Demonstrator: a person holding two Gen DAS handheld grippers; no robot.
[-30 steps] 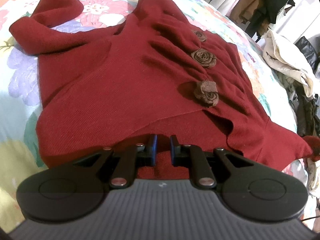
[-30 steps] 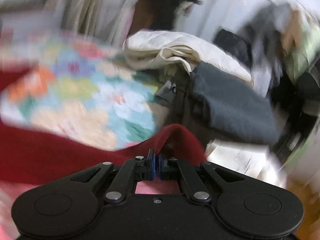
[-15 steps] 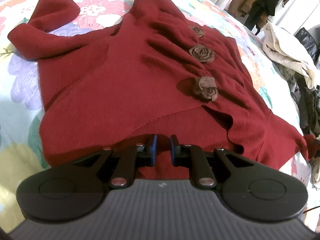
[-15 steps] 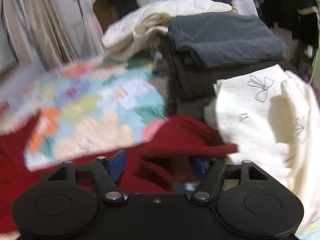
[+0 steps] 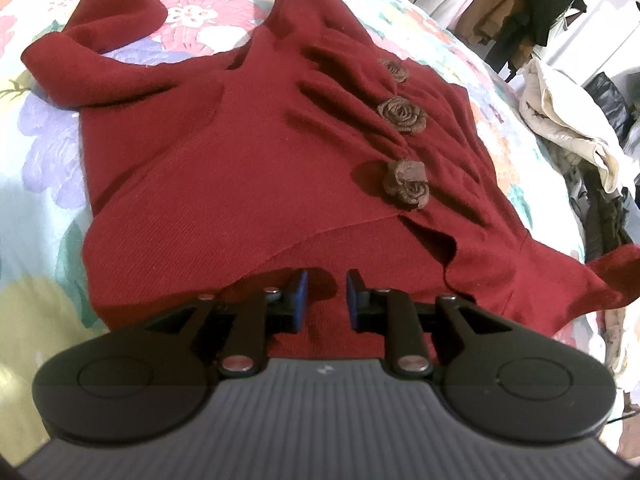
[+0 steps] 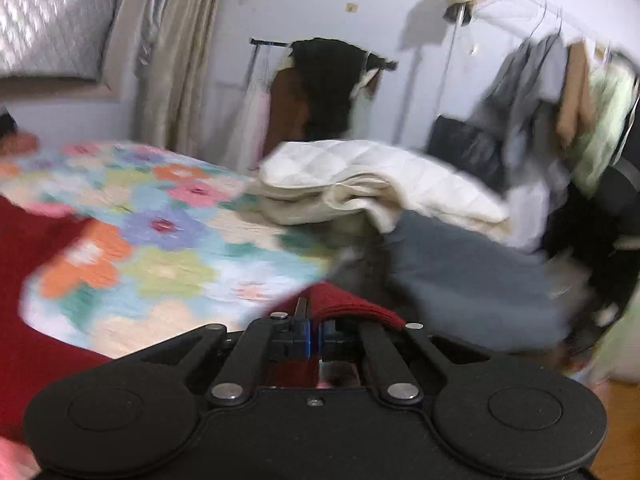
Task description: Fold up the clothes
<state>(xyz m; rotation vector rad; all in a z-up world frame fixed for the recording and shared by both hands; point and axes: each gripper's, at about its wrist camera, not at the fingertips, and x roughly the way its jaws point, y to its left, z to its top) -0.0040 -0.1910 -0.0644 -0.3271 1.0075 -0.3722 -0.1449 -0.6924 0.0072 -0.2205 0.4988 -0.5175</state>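
Note:
A dark red knit top [image 5: 224, 168] with three brown fabric roses [image 5: 402, 114] lies spread on the floral bedspread [image 5: 36, 168]. One sleeve curls at the far left, the other stretches off to the right. My left gripper [image 5: 326, 294] hovers over the top's near hem, its jaws a little apart and empty. My right gripper [image 6: 314, 334] is shut on the end of the red sleeve [image 6: 352, 306], which drapes over its fingers. The view is blurred.
A pile of cream, grey and dark clothes [image 6: 380, 188] sits at the bed's right edge, also in the left wrist view [image 5: 568, 128]. Clothes racks [image 6: 332, 80] stand against the wall behind.
My right gripper opened half a second ago and has shut again on the red sleeve, swinging its view back up. My left gripper has stayed still, jaws slightly wider.

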